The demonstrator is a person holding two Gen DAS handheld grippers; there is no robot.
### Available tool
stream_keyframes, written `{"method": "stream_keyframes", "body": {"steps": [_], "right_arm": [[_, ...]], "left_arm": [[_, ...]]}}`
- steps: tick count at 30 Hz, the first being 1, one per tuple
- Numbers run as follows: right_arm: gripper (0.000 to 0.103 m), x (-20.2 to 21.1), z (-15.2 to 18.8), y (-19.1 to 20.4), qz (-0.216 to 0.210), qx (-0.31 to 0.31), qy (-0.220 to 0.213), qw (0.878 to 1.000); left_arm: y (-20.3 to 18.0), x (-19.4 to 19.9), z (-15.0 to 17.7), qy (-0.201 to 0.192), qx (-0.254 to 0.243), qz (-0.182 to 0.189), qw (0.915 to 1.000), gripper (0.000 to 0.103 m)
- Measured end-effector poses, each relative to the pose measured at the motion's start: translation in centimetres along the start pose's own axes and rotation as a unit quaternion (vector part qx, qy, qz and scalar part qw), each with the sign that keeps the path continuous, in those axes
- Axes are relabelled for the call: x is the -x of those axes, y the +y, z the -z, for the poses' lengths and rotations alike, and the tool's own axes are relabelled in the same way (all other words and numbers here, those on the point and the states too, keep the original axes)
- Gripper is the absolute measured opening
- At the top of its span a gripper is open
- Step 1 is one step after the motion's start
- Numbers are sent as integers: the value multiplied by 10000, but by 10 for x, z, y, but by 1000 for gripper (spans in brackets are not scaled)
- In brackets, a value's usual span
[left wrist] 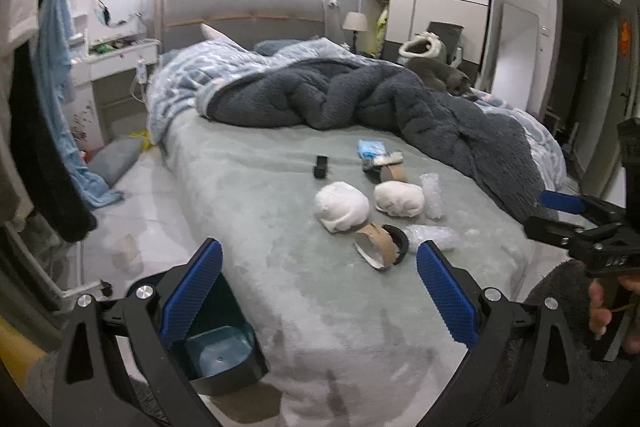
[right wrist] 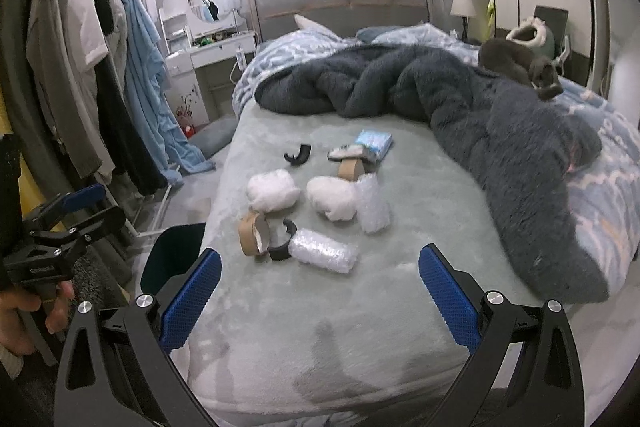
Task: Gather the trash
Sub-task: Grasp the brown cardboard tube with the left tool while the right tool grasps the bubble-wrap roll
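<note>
Both grippers hang off the foot of the bed, jaws spread wide and holding nothing: the left gripper over the near corner, the right gripper just beside it, squared to the litter. Below the left one, on the floor against the bed's corner, sits a dark bin, its mouth open and tipped toward the mattress.

The trash lies in a loose cluster on the grey-green sheet, all within a forward reach. Nearest are a cardboard tape core, a black ring touching it, and a bubble-wrap roll. Behind them sit two white wads, a second bubble-wrap piece, another tape core and a blue packet; a black clip lies a little apart. Whether the packet is rubbish I can't tell from here.

Working front to back looks wise, so nothing gets knocked. The bubble-wrap roll likely suits the right gripper: close across its width, gently, since it will squash and slip. The core is better pinched by its wall than around the hoop. Carry each piece low over the corner and let go only above the bin's mouth. Keep clear of the dark duvet.
</note>
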State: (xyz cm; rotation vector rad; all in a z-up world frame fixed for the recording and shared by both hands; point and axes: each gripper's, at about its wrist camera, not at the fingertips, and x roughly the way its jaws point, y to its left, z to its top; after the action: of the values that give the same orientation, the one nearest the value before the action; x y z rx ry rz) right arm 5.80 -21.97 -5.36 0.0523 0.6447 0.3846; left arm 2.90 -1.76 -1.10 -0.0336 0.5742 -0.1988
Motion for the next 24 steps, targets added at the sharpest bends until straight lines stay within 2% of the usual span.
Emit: {"method": "stream_keyframes", "body": {"steps": [6, 8, 10, 14, 19, 24], "right_arm": [[100, -28, 1, -4, -153, -59, 294, 9994], [100, -41, 0, -4, -214, -26, 400, 9990], [100, -52, 0, -6, -247, 4, 497, 9985], [100, -69, 3, -10, -335, -8, 698, 9970], [100, -88, 4, -17, -369, -6, 913, 9951], [99, -100, 4, -27, -431, -61, 1036, 9937]], "left_arm": [[-5, -19, -8, 93, -111, 340, 9993, 98], [-4, -28, -10, 167, -77, 486, 9986, 96], [-4, -36, -11, 219, -71, 605, 9979, 88], [-6, -53, -13, 350, -99, 868, 9956, 87], [-12, -76, -12, 561, -233, 1223, 9906, 80], [-20, -101, -8, 816, -296, 1405, 9863, 73]]}}
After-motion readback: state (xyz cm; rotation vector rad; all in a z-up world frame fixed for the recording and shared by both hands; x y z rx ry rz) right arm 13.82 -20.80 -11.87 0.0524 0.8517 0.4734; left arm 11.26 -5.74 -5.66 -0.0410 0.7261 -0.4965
